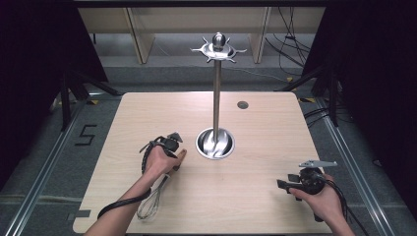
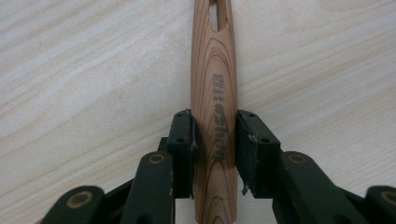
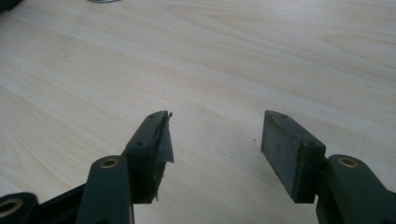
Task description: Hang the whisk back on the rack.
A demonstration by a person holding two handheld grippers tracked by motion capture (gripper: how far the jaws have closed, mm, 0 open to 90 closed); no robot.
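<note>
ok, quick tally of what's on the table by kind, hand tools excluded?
Whisk, wire head with a wooden handle: 1
Steel utensil stand with round base and hook ring on top: 1
Total: 2

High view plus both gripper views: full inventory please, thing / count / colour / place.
whisk: 1, silver wire head with wooden handle, near-left part of the table, handle between the left gripper's jaws
utensil stand: 1, polished steel pole with hooked top ring and round base, table centre, nothing hanging on it
table: 1, light wood, dark round cable hole at the far side
shelving: pale wood, behind the table
floor cables: several, black, far right
left gripper: 1, black, both pads against the whisk handle
right gripper: 1, black, jaws wide apart over bare table, near right
forearms and hands: 2, entering from the bottom edge of the high view
</note>
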